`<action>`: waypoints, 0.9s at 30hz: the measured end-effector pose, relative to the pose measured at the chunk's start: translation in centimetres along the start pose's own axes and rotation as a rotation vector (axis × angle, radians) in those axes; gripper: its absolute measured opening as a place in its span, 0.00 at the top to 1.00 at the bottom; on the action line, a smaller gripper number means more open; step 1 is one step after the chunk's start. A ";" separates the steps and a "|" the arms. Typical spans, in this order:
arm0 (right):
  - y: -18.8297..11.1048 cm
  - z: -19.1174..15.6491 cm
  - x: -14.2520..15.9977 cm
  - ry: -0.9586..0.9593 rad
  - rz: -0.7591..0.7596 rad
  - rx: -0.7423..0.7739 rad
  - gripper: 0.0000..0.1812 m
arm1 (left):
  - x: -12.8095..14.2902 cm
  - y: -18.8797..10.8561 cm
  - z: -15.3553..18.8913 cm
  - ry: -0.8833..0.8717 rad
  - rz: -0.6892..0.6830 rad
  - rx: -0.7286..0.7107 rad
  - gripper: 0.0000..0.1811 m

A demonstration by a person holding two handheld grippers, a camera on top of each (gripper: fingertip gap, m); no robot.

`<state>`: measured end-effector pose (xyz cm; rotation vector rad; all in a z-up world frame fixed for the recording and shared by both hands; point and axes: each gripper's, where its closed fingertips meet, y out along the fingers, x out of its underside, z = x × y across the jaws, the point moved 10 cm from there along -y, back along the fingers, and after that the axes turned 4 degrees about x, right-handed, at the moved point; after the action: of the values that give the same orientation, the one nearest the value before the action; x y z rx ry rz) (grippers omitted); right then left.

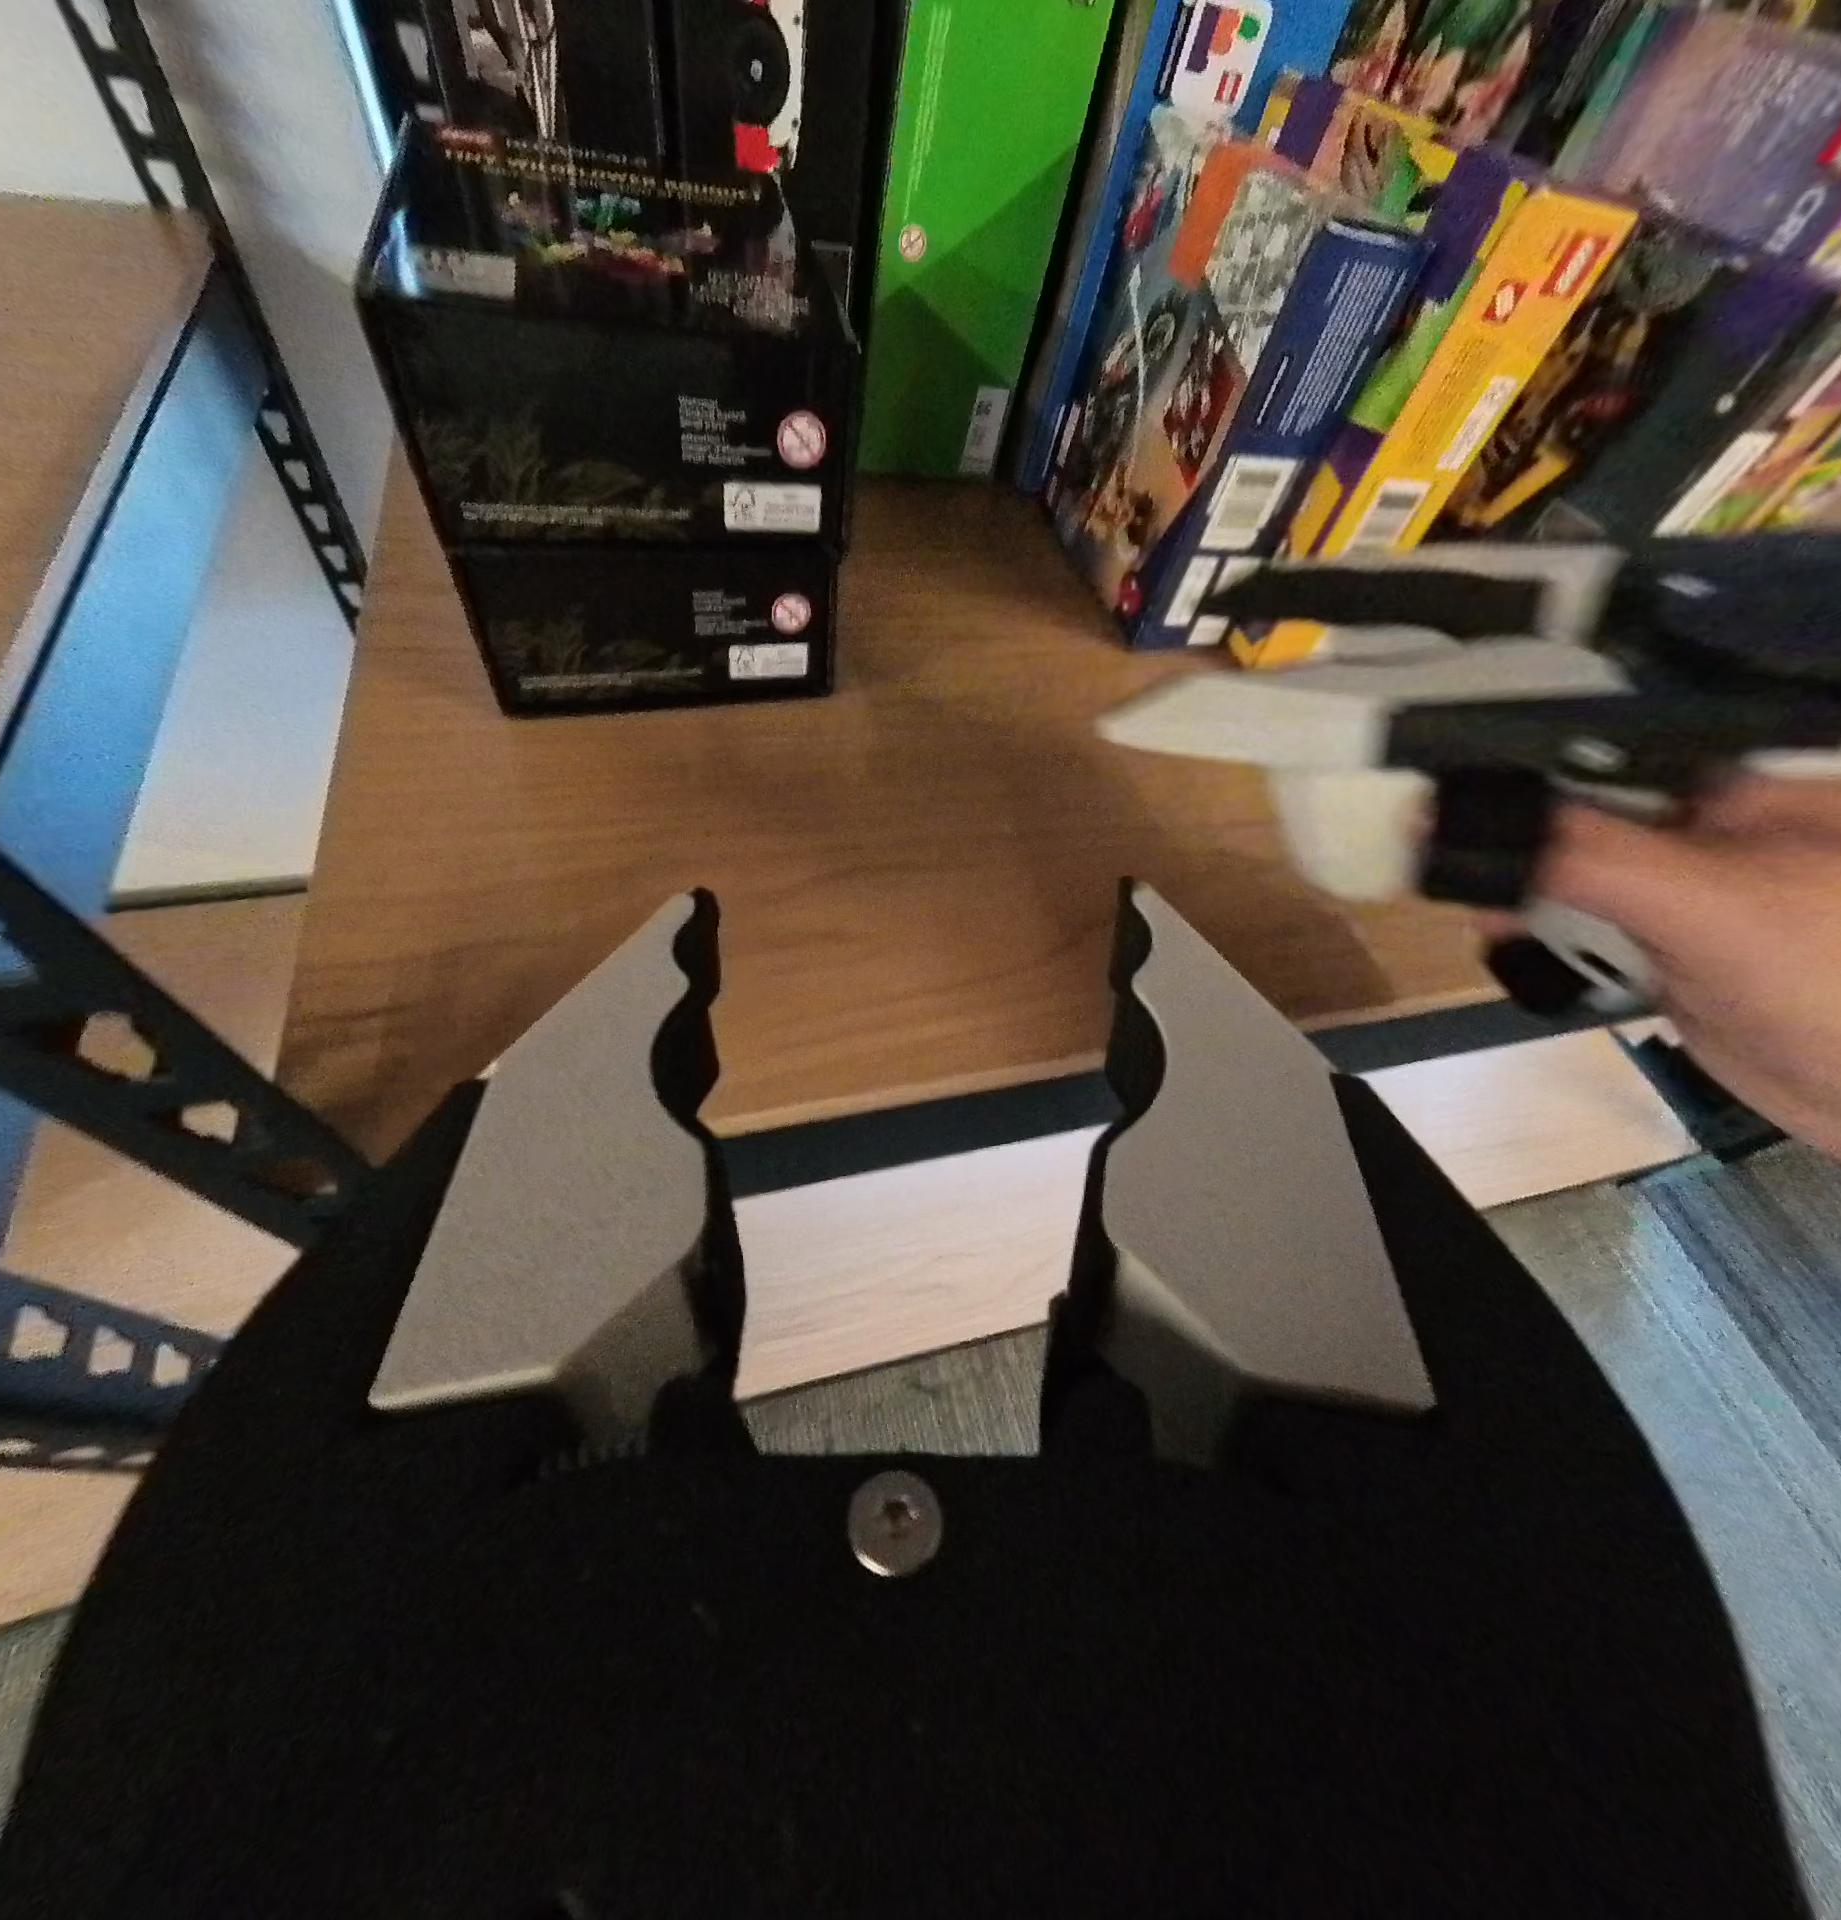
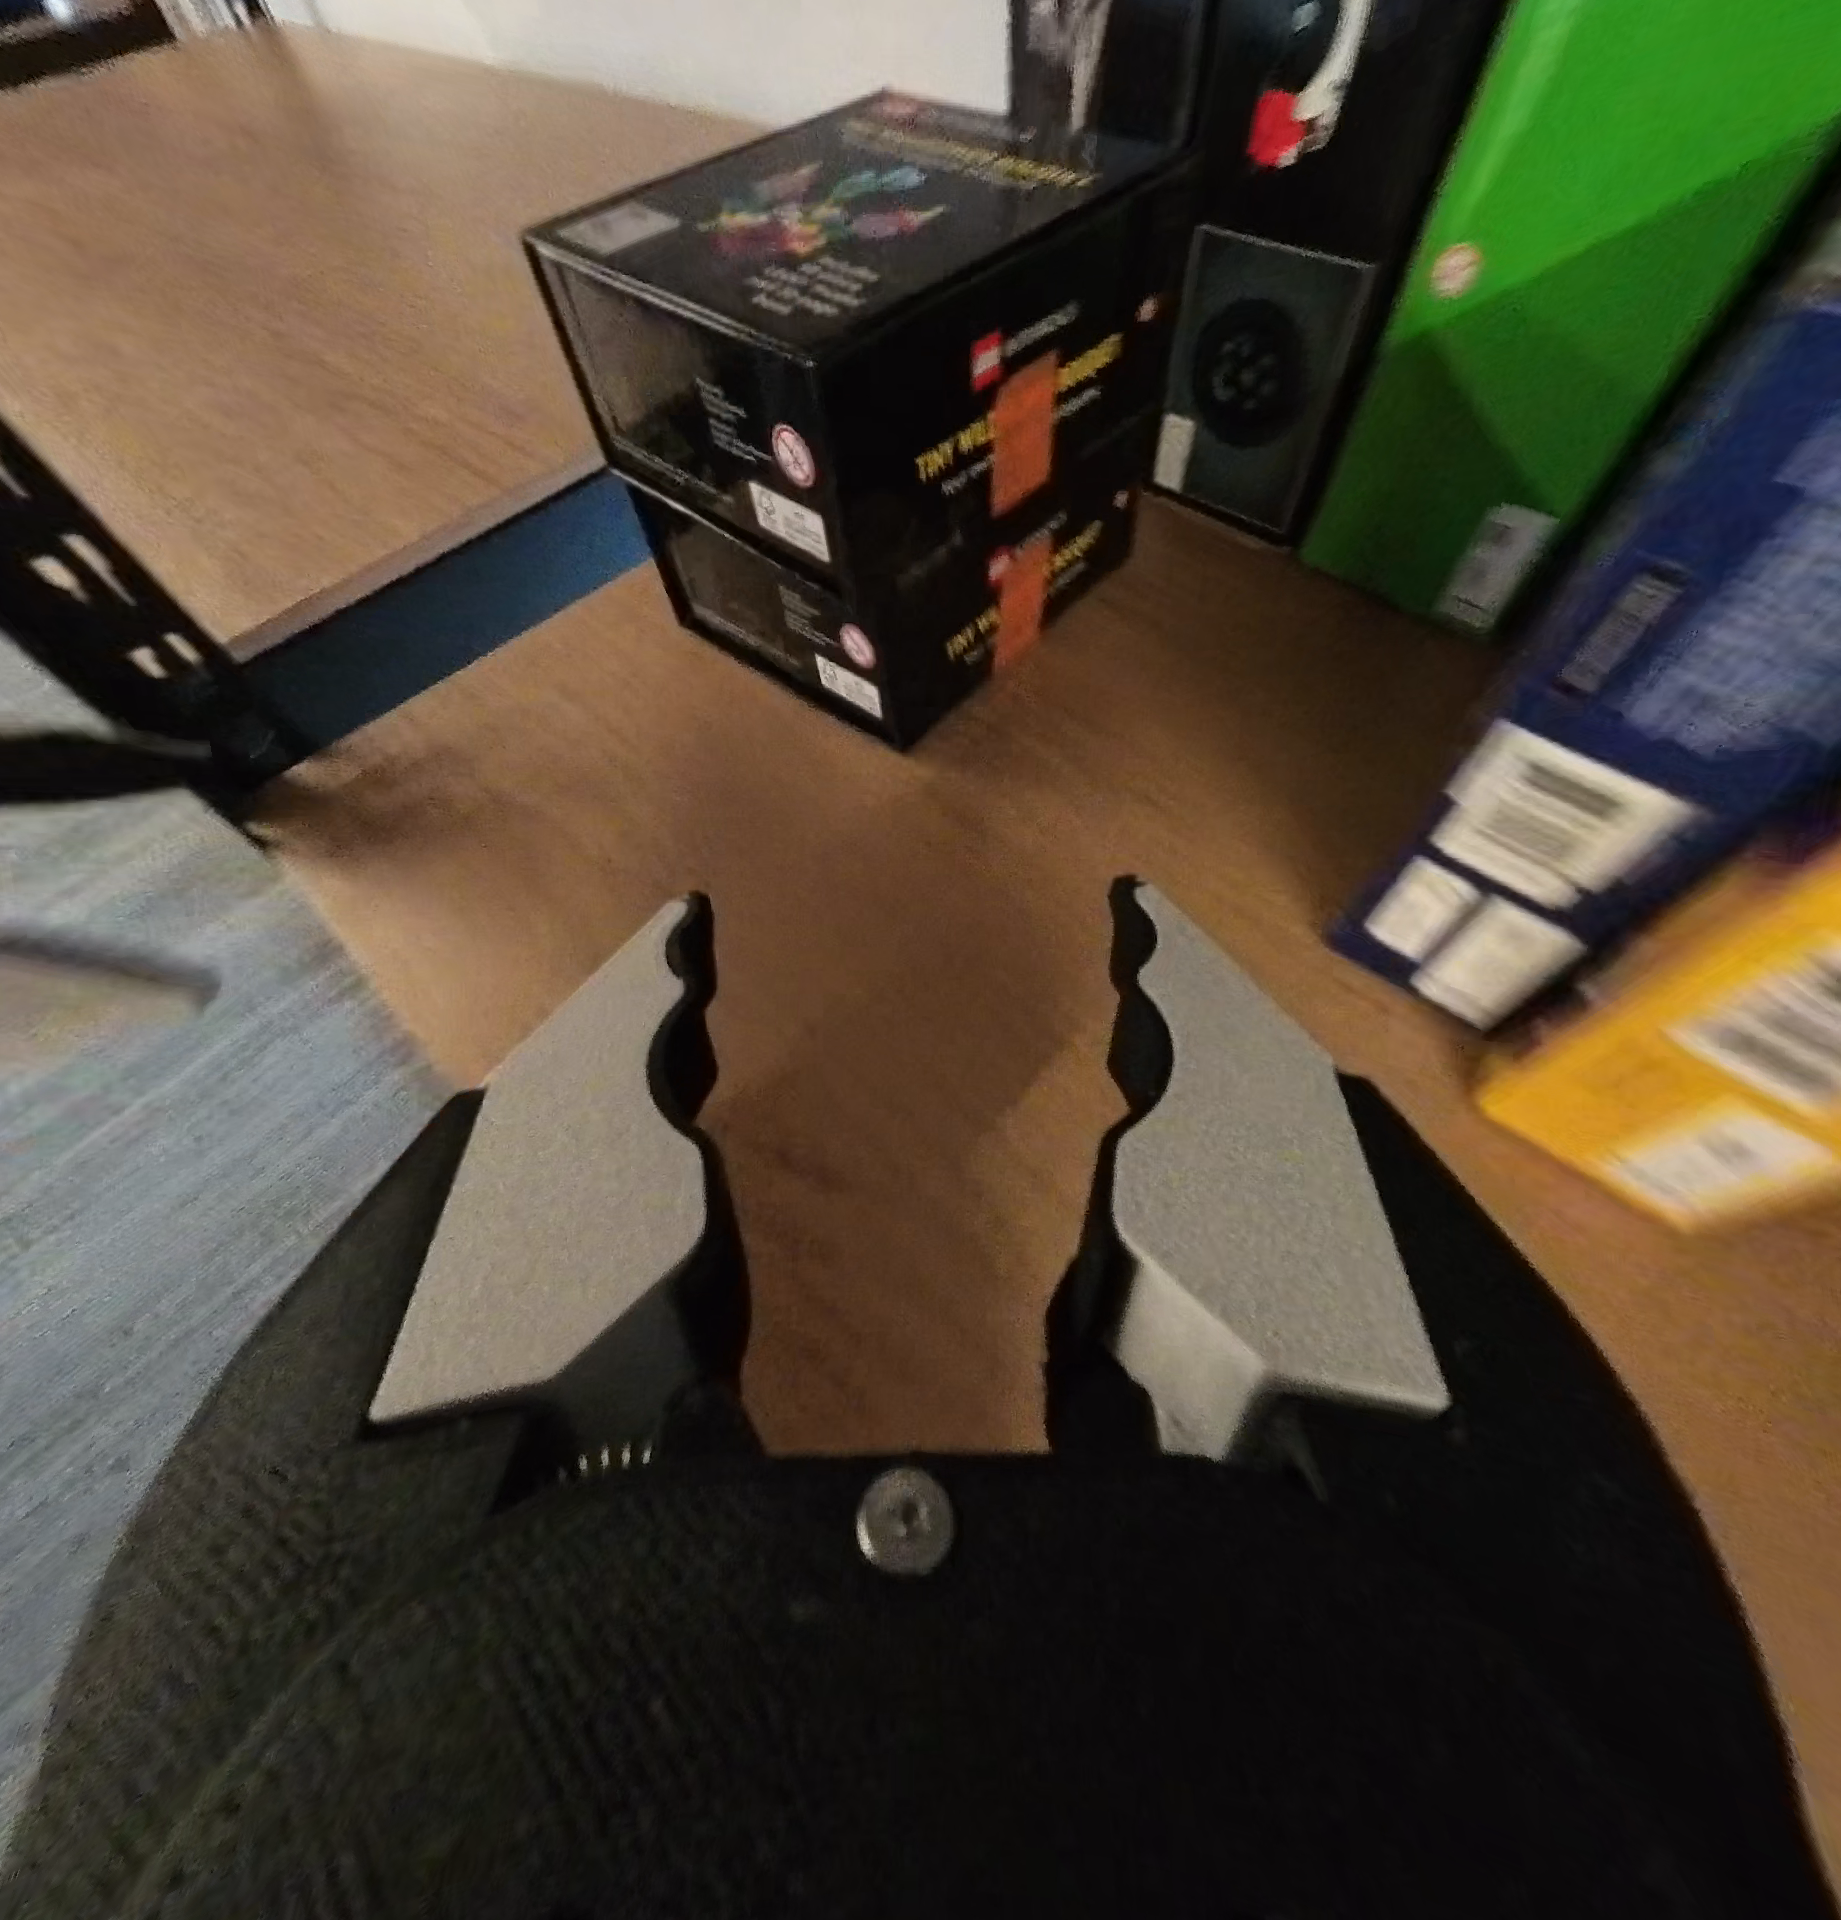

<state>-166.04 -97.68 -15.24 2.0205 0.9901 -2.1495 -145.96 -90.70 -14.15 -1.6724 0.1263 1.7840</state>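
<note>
Both sets of my grey fingers stand spread with nothing between them. Left gripper (image 1: pixel 914 899) hangs over the front edge of the brown wood-grain shelf board (image 1: pixel 791 831); bare board lies straight ahead of its tips. Beyond that, slightly left of my line, two glossy black cardboard boxes (image 1: pixel 625 499) sit stacked one on the other, well apart from the fingers. Behind them a bright green upright box (image 1: pixel 957 260) stands against taller black boxes. Ahead and right, a leaning row of colourful boxes (image 1: pixel 1415 343). My right gripper crosses the left wrist view at far right, blurred, hand (image 1: pixel 1747 966) on its grip.

Right gripper (image 2: pixel 911 899) is over the same board (image 2: pixel 895 831), empty. Black stacked boxes (image 2: pixel 854 447) ahead, slightly left; green box (image 2: pixel 1581 312) ahead-right; blue box (image 2: pixel 1622 675) and yellow box (image 2: pixel 1726 1060) close on the right, not touching. Black perforated steel upright (image 2: pixel 85 582) to the left.
</note>
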 end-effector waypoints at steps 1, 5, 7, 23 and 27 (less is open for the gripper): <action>-1.9 0.5 0.3 0.021 0.020 0.010 0.58 | -0.4 0.3 -0.1 -0.005 0.010 0.003 0.59; -6.9 4.8 -0.5 0.088 0.080 0.120 0.59 | -2.7 1.8 -0.3 -0.045 0.058 0.024 0.59; -8.1 7.6 -1.8 0.135 0.109 0.166 0.58 | -3.9 2.7 -0.2 -0.045 0.080 0.030 0.60; -5.4 14.0 -7.2 0.041 0.069 0.159 0.40 | -15.6 7.9 -0.4 0.047 0.177 0.118 0.54; -3.3 14.1 -5.3 0.039 0.096 0.081 0.38 | -14.6 8.5 -1.9 0.077 0.149 0.011 0.54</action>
<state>-179.17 -103.57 -9.66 2.1066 0.8042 -2.1426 -149.64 -104.03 -4.28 -1.7642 0.3010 1.8234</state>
